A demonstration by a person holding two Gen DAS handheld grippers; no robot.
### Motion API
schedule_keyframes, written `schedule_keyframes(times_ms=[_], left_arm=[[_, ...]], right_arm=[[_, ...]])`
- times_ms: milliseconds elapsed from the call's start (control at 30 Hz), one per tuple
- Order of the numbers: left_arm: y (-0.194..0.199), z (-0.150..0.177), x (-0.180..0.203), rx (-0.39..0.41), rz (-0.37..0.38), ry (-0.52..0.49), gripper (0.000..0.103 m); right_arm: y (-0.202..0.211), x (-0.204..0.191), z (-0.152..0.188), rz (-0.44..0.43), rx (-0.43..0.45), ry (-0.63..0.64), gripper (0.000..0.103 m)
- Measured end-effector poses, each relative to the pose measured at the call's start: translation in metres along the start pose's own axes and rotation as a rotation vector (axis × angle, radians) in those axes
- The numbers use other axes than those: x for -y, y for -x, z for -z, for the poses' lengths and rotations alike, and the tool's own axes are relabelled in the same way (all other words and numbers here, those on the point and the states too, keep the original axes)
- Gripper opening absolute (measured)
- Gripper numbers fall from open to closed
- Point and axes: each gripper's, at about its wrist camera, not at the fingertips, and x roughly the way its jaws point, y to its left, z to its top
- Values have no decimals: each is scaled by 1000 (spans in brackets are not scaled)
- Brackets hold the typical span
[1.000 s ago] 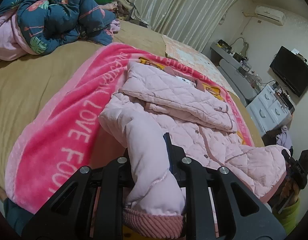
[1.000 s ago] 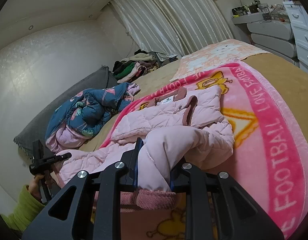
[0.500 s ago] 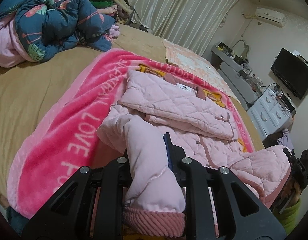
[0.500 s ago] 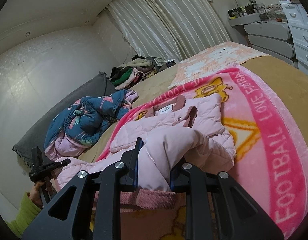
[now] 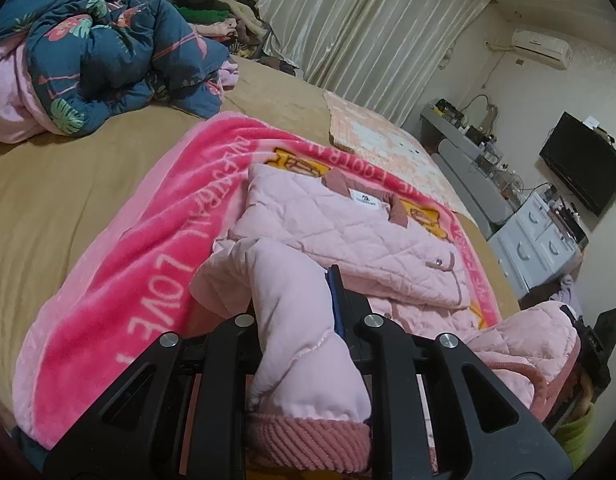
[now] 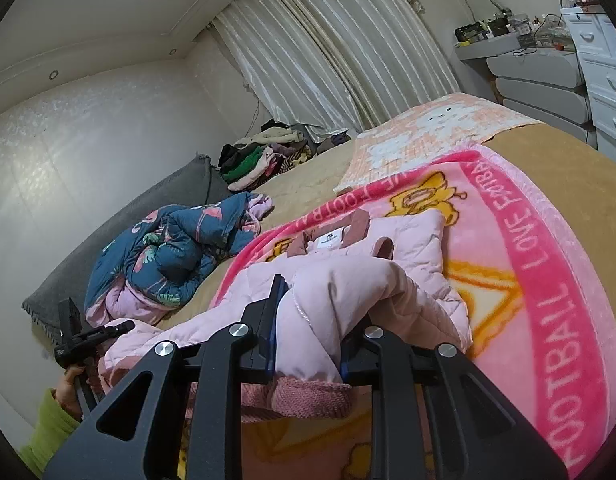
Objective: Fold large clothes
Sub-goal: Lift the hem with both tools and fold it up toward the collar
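A pink quilted jacket (image 5: 340, 224) lies on a bright pink blanket (image 5: 155, 216) on the bed, collar and label at the far end. My left gripper (image 5: 295, 312) is shut on one pink sleeve (image 5: 295, 344) near its ribbed cuff and holds it above the jacket. My right gripper (image 6: 308, 320) is shut on the other sleeve (image 6: 328, 312), also near the ribbed cuff. The jacket (image 6: 404, 240) and blanket (image 6: 548, 280) show in the right wrist view too. Each gripper shows at the edge of the other's view, left (image 6: 87, 336), right (image 5: 592, 344).
A crumpled blue flowered quilt (image 5: 91, 56) lies at the far left of the tan bed (image 5: 59, 184). A pile of clothes (image 6: 263, 156) sits by the curtains. A peach mat (image 5: 380, 136) lies beyond the blanket. White drawers (image 5: 540, 240) and a TV (image 5: 584, 168) stand at the right.
Both grippers have moved up and forward over the jacket, carrying the sleeves along. The grips have not changed.
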Motion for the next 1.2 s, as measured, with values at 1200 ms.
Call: schedule_keyframes(times_ms=[1200], left_arm=[[-53,-69,8,32,-44,28,12]], right_arm=[[-57,33,-57,51,36,-137,20]])
